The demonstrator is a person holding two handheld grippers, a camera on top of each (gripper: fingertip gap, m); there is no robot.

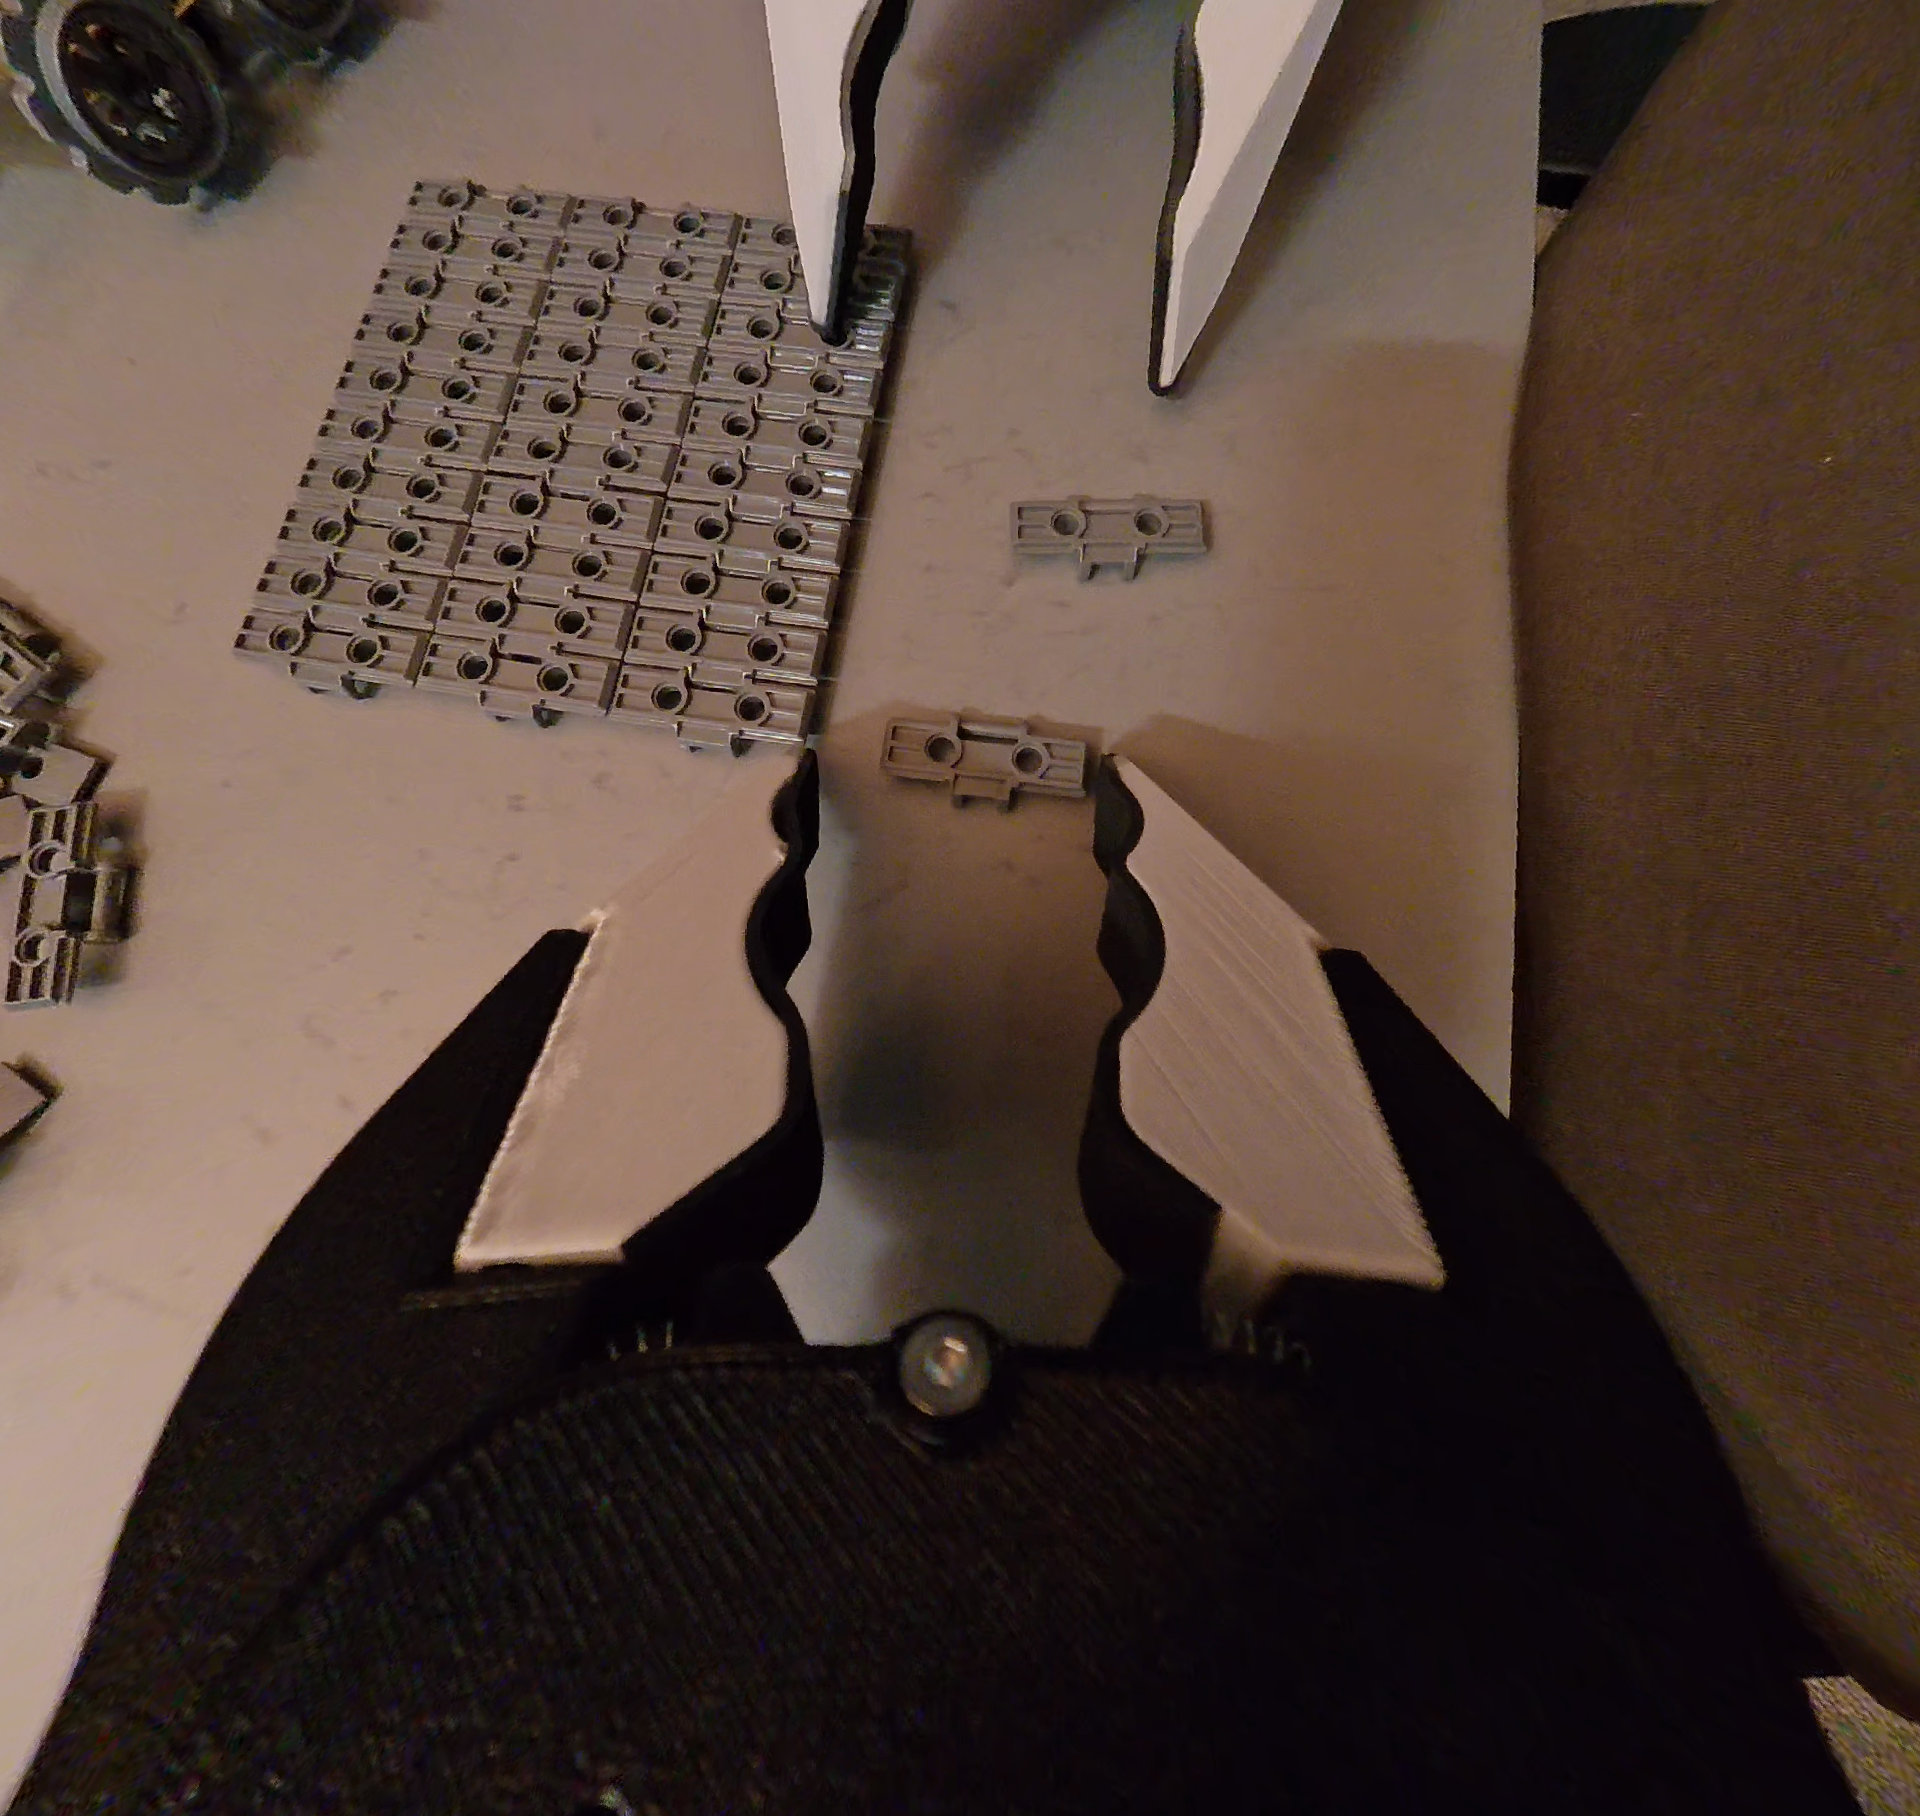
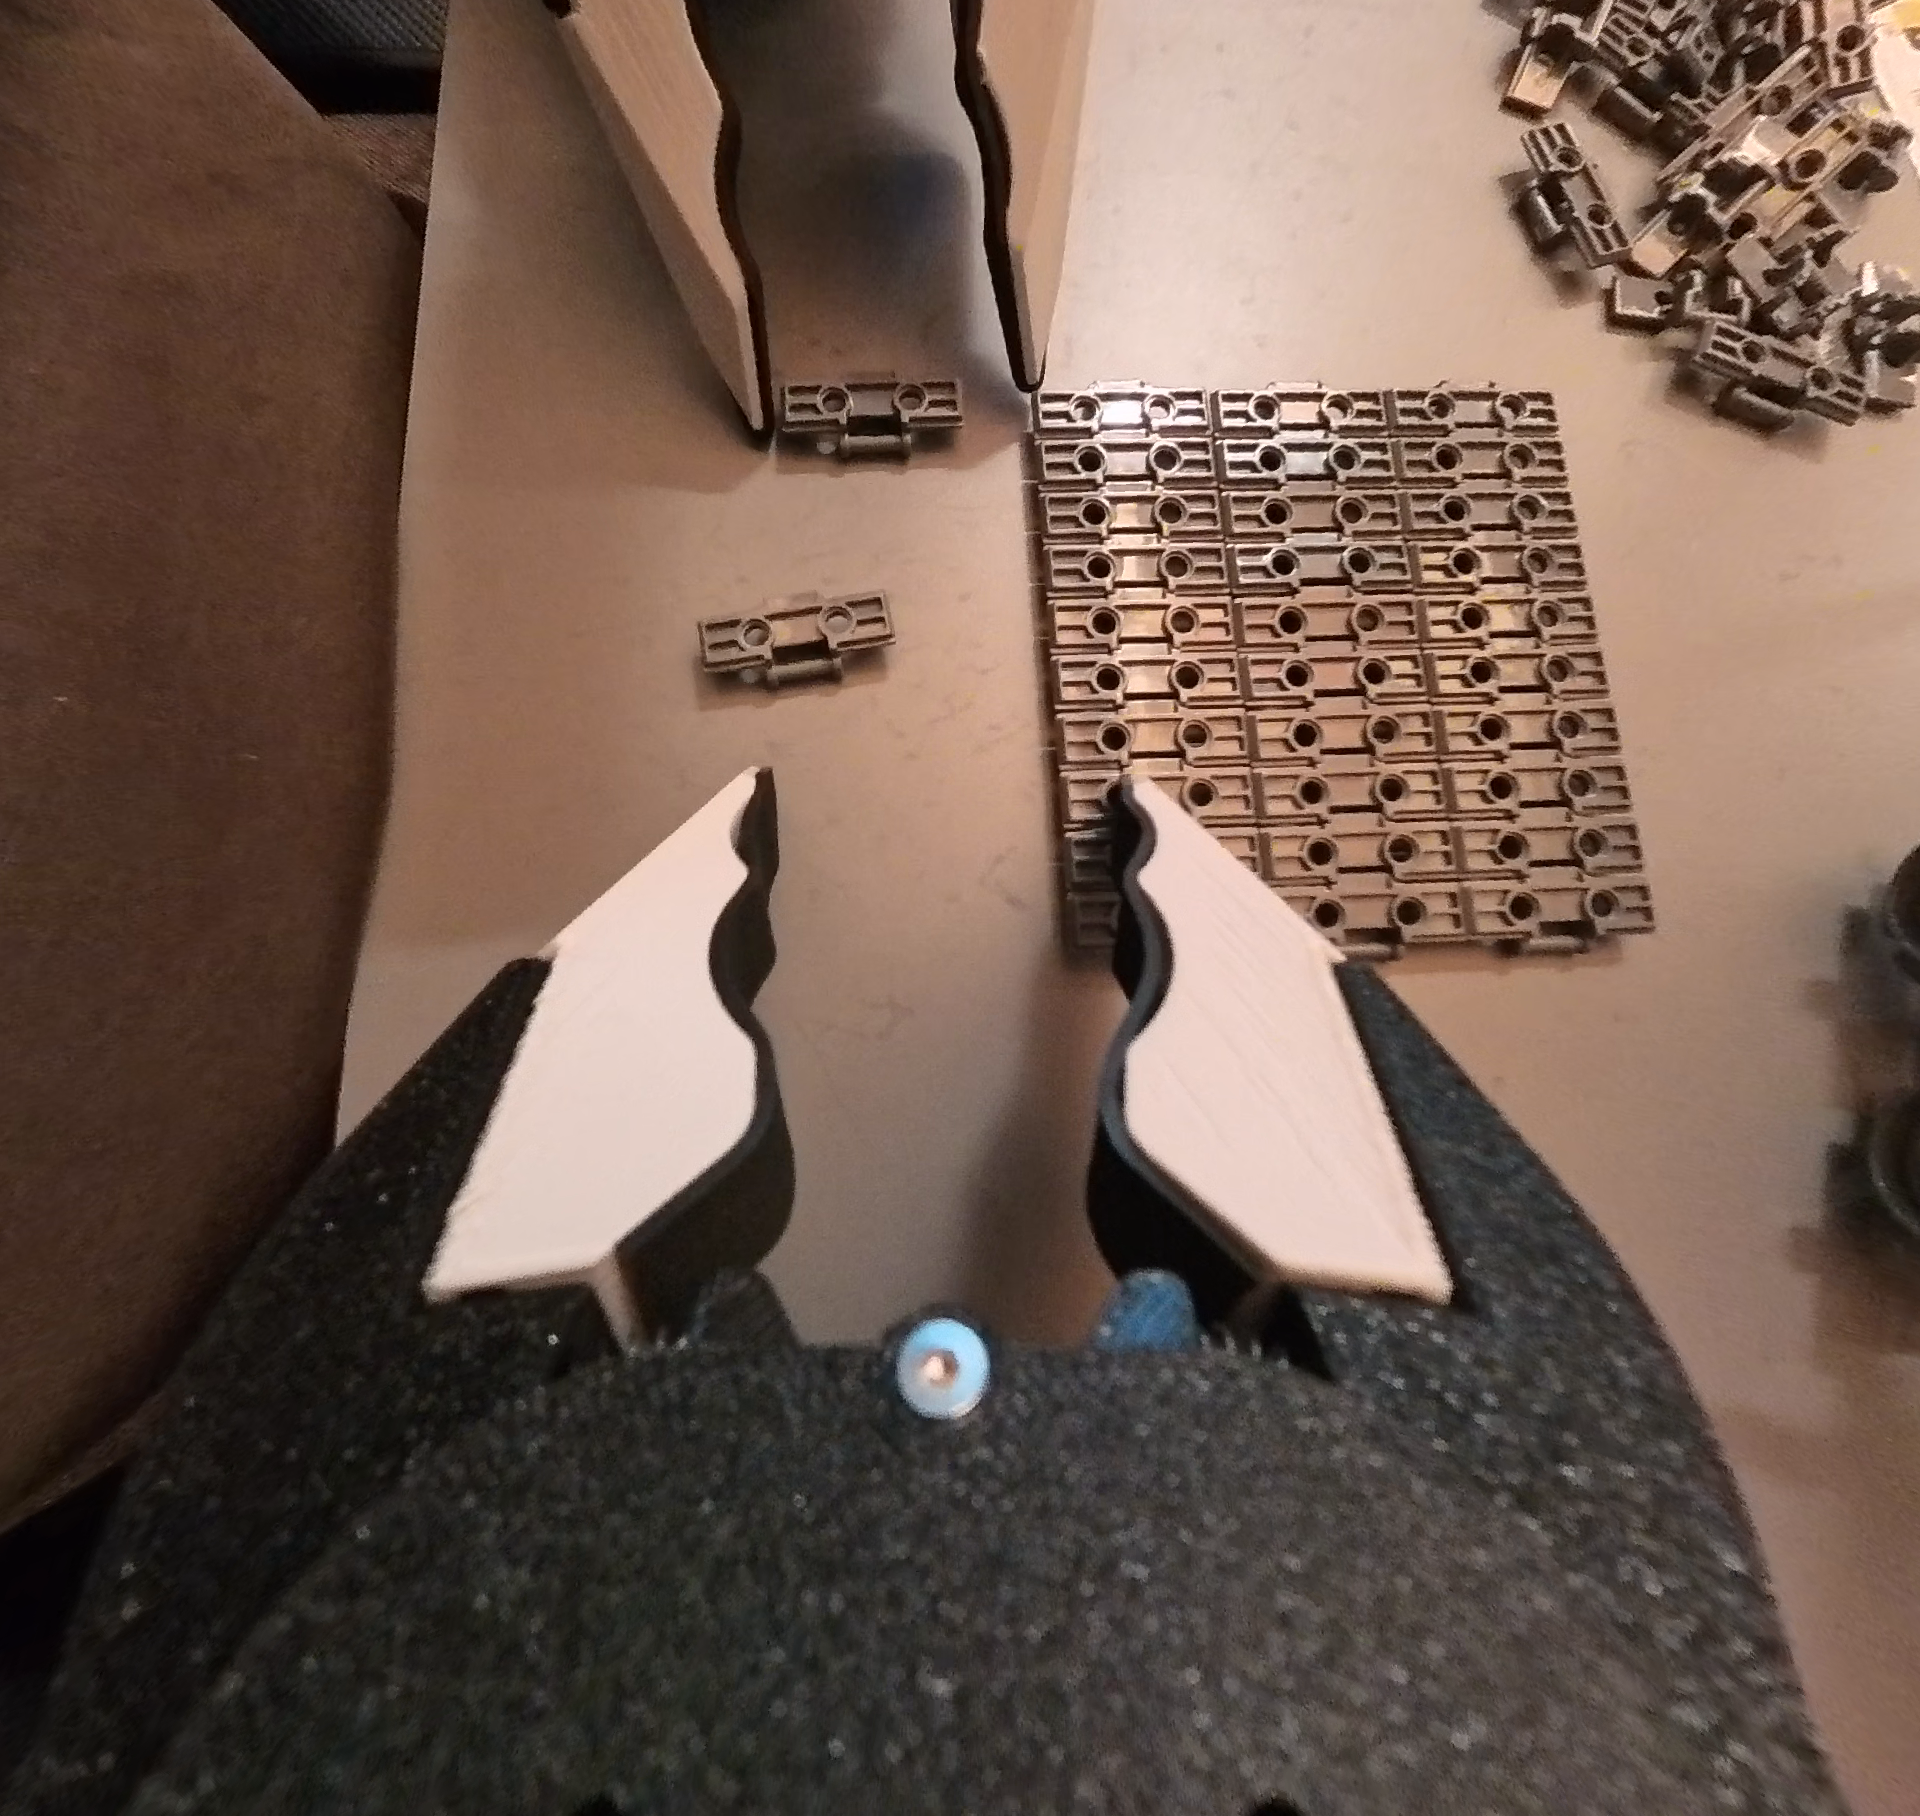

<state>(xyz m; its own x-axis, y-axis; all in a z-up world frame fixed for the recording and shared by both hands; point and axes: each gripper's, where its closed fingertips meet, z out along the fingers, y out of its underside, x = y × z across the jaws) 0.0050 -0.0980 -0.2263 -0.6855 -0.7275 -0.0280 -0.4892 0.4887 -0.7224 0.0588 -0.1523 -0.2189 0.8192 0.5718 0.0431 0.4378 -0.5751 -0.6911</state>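
Track links joined into a grey mat [image 1: 582,457] lie mid-table; right of it, the left gripper [image 1: 951,764] has spread fingers flanking a loose link [image 1: 985,754] near the table's edge; the right gripper [image 2: 945,795], fingers spread, touches the mat's corner

Two loose grey track links [image 1: 1110,532] [image 1: 985,756] lie on the tabletop [image 1: 1299,623]; one joined mat of links [image 1: 582,457], three columns by ten rows; two hand-held grippers.

Grey track link [image 1: 985,754] lies flat between left gripper's [image 1: 954,764] spread fingers.
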